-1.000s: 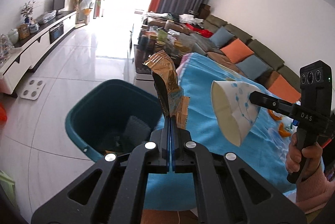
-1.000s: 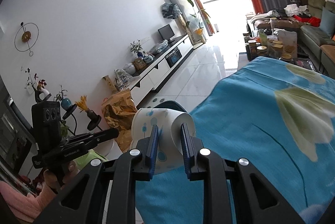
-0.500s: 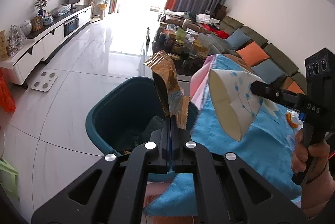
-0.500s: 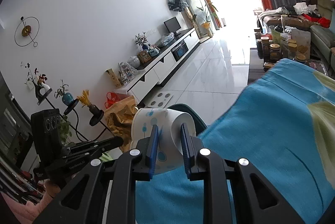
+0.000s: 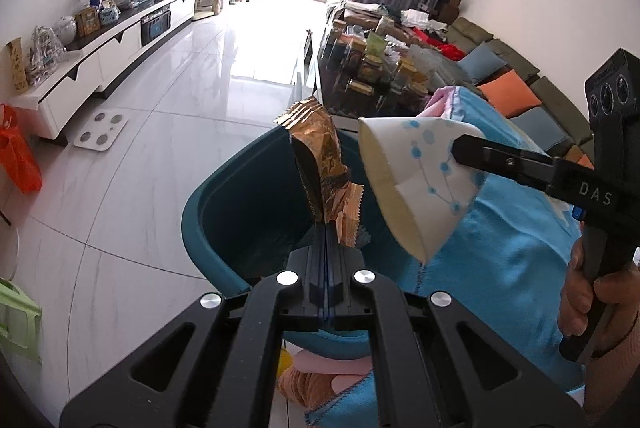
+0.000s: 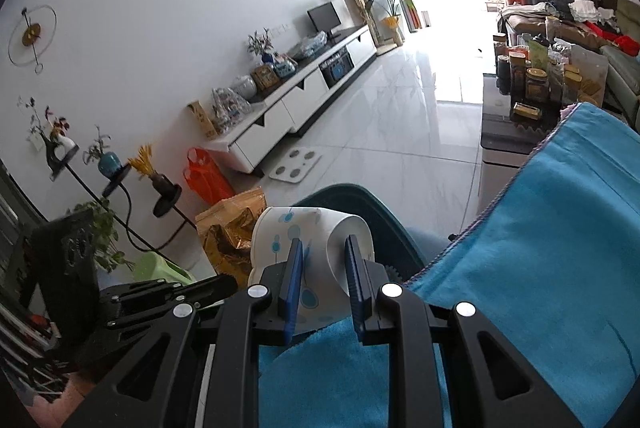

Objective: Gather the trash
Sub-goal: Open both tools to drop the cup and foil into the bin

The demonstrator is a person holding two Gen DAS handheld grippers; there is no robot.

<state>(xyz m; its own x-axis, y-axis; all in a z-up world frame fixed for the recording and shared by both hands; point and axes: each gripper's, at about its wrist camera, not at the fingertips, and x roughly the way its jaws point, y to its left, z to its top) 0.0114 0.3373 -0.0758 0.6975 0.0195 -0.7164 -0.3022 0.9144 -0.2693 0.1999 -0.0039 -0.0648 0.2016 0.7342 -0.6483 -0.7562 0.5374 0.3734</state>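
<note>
Hanging over the teal bin [image 5: 224, 228], a gold wrapper [image 5: 320, 164] is pinched by the left gripper [image 5: 326, 240], whose fingers are pressed fully together on the wrapper's lower crimped edge. The wrapper stands up from the fingers, above the bin's opening. Dark contents can be made out inside the bin, but what they are cannot be told.

To the right of the wrapper, a squashed paper cup [image 5: 420, 180] with blue dots is gripped by the right gripper [image 6: 320, 284]; its fingers are closed part-way, one pad on each side of the flattened wall. In the left wrist view the cup is held over the bin's right rim, its mouth facing down and left toward the bin, beside the blue cloth [image 6: 560, 248] covering the surface. The right hand [image 5: 588, 300] is seen around the gripper's handle.

Both pieces are judged to be picked up and carried to the bin, so the collecting is well advanced. Still left is the release of each piece into the bin. Whether more trash remains on the surface cannot be told, since only part of the cloth is in view.
</note>
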